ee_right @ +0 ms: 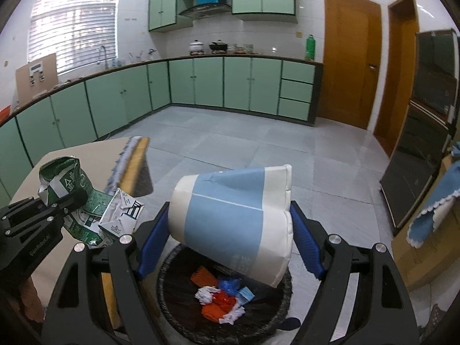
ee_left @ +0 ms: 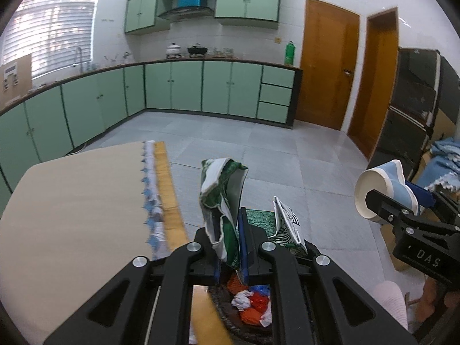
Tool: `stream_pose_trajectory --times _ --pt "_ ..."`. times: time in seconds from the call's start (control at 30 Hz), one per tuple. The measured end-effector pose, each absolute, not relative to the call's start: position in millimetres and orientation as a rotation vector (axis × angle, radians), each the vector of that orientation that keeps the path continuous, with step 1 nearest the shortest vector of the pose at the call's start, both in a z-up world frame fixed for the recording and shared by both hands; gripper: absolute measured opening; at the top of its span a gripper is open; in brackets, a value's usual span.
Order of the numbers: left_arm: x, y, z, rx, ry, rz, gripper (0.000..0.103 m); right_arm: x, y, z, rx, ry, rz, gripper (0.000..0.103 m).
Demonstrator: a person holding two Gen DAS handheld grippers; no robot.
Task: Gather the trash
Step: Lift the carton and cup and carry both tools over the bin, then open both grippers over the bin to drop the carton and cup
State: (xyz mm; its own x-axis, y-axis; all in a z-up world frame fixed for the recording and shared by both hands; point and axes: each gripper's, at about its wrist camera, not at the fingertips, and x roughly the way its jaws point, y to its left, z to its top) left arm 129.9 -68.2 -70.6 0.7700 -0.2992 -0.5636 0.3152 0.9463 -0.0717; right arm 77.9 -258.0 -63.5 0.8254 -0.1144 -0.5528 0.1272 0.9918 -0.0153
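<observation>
The left gripper (ee_left: 230, 253) is clamped on a torn green carton (ee_left: 222, 201), which stands up from between its blue pads, crumpled and split open at the top. A second flattened piece, a white carton (ee_left: 286, 227) with black print, leans just right of it against the gripper's right finger; whether it is pinched too I cannot tell. In the right wrist view the same gripper (ee_right: 61, 207) shows at the left, with both cartons bunched together over the near edge of the table (ee_right: 86, 155).

The right gripper (ee_right: 230, 241) holds a blue and white paper cup (ee_right: 233, 218) between its blue pads, jaws set fairly wide around the squashed body. The cup lies tilted, its round mouth toward the left and far side, its creased end toward the right. From the left wrist view it (ee_left: 382, 192) hangs at the right, well apart from the cartons.

Directly below both grippers stands a black bin (ee_right: 172, 267) on the grey tiled floor (ee_right: 258, 149), just right of the table. Inside it lie crumpled orange wrappers (ee_right: 215, 307), white paper scraps (ee_right: 205, 294) and a bit of blue plastic (ee_right: 230, 284). The cup is over the bin's far rim, apart from it.
</observation>
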Motion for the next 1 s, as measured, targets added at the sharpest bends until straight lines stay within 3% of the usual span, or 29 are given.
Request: stream_pose_trajectory --times 0.47,1.0 --pt "140 -128 -111 0.076 0.664 -0.387 0.010 76 -305 -104 0.078 0.633 -0.191 0.076" --pt "171 -146 -159 0.111 0.780 -0.364 0.011 120 -316 -156 0.071 0.758 -0.172 0.078"
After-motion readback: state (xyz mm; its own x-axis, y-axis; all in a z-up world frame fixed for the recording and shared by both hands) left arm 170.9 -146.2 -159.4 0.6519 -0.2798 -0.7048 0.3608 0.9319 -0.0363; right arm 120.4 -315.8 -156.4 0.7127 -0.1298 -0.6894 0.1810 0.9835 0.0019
